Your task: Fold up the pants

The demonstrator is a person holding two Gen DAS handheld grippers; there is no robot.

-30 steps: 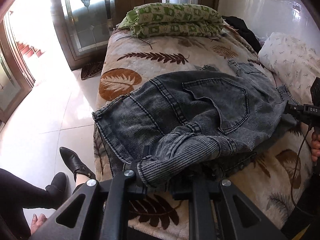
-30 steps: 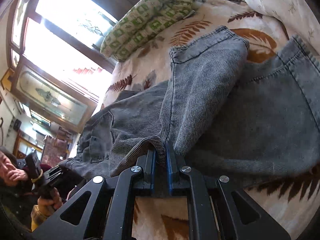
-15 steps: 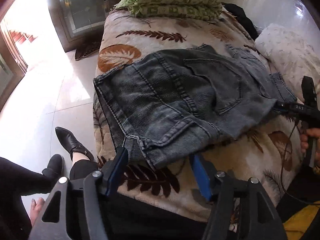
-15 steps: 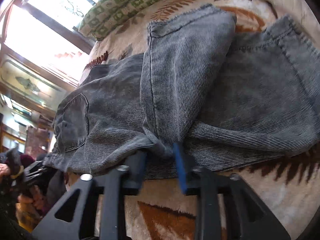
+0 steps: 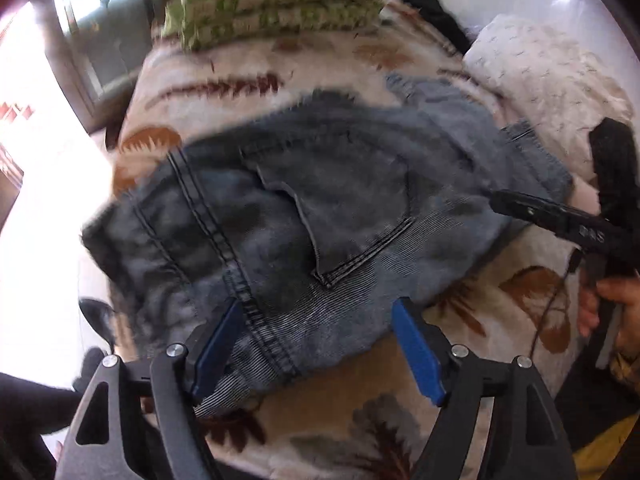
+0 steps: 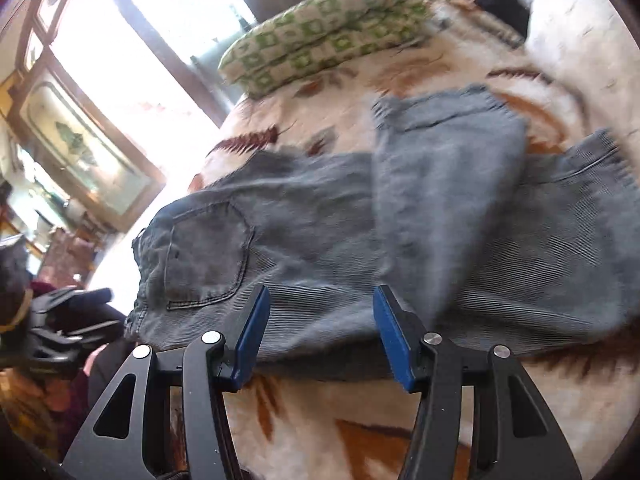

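Pants [image 5: 320, 220] folded on bed [image 5: 328, 408]; grippers open

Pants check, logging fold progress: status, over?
Left tongs open, just released. Right tongs open, also just released. Pants folded on the bed, legs doubled over. Nothing in the way.

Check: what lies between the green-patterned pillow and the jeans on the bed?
Only bare leaf-print blanket separates the pillow from the jeans, clearest in the right wrist view.

Bare blanket [image 5: 340, 412] lies free near the pants [image 5: 320, 220]; pillow [image 5: 276, 4] blocks beyond.
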